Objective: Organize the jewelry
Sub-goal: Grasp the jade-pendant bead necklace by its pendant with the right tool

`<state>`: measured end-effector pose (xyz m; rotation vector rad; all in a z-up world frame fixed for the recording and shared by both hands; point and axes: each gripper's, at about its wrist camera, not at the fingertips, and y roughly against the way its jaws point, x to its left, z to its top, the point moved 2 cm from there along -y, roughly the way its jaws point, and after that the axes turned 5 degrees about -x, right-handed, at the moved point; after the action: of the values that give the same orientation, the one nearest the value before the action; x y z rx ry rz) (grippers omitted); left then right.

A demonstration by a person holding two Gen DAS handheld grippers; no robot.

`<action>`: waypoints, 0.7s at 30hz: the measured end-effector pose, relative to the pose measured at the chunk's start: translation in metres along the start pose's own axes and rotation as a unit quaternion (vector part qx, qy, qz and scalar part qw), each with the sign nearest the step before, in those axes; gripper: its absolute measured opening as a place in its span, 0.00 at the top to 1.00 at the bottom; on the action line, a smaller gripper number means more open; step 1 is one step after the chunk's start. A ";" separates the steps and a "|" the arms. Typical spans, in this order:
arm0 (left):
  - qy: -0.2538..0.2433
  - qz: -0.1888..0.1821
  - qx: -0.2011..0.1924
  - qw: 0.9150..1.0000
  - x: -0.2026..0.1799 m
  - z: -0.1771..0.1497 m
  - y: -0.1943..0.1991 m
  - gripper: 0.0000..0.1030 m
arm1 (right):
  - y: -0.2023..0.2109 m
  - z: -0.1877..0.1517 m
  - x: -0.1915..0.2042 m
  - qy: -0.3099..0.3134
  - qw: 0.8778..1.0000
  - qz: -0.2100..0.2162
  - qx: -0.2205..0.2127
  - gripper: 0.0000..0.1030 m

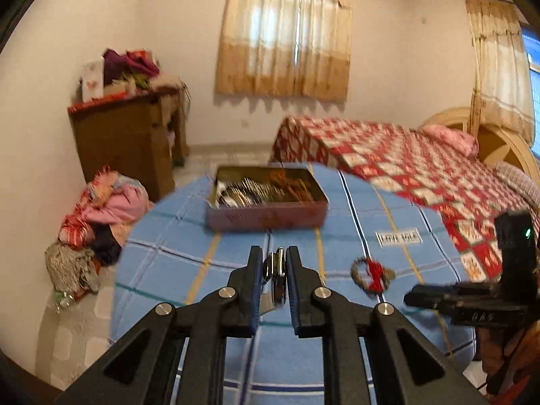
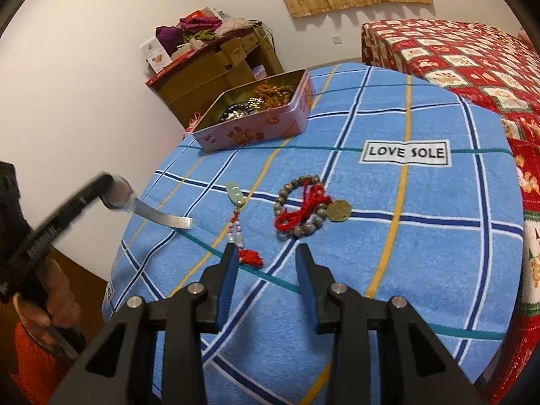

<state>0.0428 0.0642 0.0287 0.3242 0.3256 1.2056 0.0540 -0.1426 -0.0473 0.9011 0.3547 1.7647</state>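
My left gripper [image 1: 274,256] is shut on a silver metal watch [image 1: 276,270] and holds it above the blue checked towel [image 1: 337,202]. It also shows in the right wrist view [image 2: 114,190], with the watch band [image 2: 162,217] hanging out. A pink tin [image 1: 266,217] with several pieces of jewelry stands further back; it also shows in the right wrist view [image 2: 256,128]. My right gripper [image 2: 266,253] is open and empty, just short of a bead bracelet with red cord [image 2: 302,207] and a jade pendant with red tassel [image 2: 238,222].
A bed with a red patchwork cover [image 1: 405,158] stands behind the table on the right. A brown cabinet [image 1: 125,141] piled with clothes is at the left wall. A heap of clothes [image 1: 94,219] lies on the floor.
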 end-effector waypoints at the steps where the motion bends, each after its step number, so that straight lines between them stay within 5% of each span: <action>1: 0.001 0.001 -0.006 1.000 0.002 0.002 0.002 0.87 | -0.001 0.001 0.003 0.003 1.000 0.001 0.000 0.63; 21: 0.010 0.021 -0.026 0.999 0.014 0.023 -0.007 0.87 | -0.110 0.036 0.048 0.104 0.993 -0.024 0.052 0.66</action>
<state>0.0630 0.0738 0.0459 0.2754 0.3069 1.2576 0.1480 -0.0633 -0.0725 0.7764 0.6032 1.8127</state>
